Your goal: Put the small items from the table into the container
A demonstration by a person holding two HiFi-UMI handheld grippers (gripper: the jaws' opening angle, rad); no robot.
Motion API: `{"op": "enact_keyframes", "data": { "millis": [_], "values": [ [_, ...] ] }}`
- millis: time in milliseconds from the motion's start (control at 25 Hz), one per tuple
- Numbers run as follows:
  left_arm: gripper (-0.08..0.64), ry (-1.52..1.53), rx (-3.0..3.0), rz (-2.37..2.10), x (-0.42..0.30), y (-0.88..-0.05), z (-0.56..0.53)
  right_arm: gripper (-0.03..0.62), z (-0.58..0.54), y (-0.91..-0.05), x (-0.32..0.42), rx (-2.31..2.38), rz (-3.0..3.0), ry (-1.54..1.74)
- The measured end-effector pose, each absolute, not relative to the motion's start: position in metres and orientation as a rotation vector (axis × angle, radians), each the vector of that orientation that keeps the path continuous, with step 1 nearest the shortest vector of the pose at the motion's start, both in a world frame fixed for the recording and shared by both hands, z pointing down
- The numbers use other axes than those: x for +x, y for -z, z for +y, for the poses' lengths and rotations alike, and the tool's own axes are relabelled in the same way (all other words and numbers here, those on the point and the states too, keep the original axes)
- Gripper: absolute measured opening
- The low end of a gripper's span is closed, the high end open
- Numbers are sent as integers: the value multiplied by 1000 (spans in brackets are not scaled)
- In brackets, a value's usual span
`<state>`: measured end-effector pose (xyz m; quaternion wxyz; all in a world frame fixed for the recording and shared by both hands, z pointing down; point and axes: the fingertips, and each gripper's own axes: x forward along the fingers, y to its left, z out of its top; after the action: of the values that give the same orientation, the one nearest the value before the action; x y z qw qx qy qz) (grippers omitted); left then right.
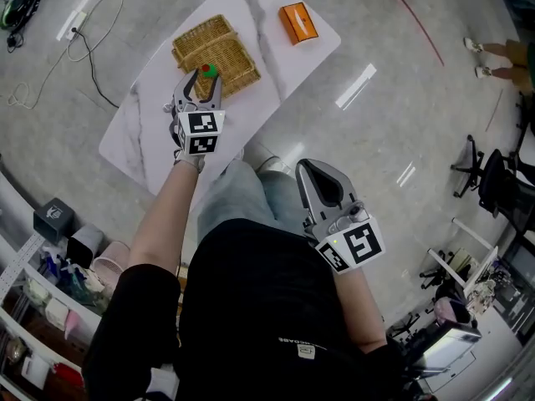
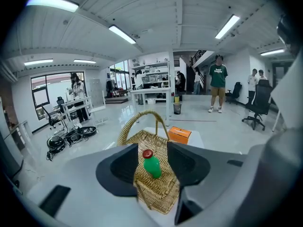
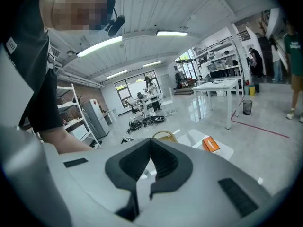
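White marble table [image 1: 150,144], glossy grey floor. Left gripper [image 1: 204,80] released, jaws apart over wicker basket [image 1: 219,44]; green red-capped bottle [image 2: 152,166] between jaws, unpinched. Right gripper [image 3: 150,145] clenched, empty, well short of table.

The left claw [image 2: 152,149] stands wide apart. A green bottle [image 2: 152,166] sits between its sides, over the basket [image 2: 158,193]. An orange box [image 2: 180,135] lies farther off.
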<state>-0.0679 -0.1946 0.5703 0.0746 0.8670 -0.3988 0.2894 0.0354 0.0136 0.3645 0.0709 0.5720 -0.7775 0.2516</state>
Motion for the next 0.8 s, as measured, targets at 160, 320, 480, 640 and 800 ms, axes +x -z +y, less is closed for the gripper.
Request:
{"op": "enact_keyframes", "data": {
  "millis": [160,320,480,640,800],
  "values": [
    [175,-793,2645,-1192,-70,-529,-184,9,10,-353,38,1719,-2369,-750],
    [173,-681,2708,-1135,-68,-477,-159,9,7,-334,40,1732,-2403,-708],
    [170,-602,2777,-1058,-69,-418,-126,9,7,-312,36,1733,-2453,-657],
    [94,-485,2868,-938,-63,-355,-90,9,9,-288,33,1746,-2509,-613],
    [25,-377,2921,-887,-65,-299,-63,9,12,-267,30,1748,-2558,-560]
  ]
}}
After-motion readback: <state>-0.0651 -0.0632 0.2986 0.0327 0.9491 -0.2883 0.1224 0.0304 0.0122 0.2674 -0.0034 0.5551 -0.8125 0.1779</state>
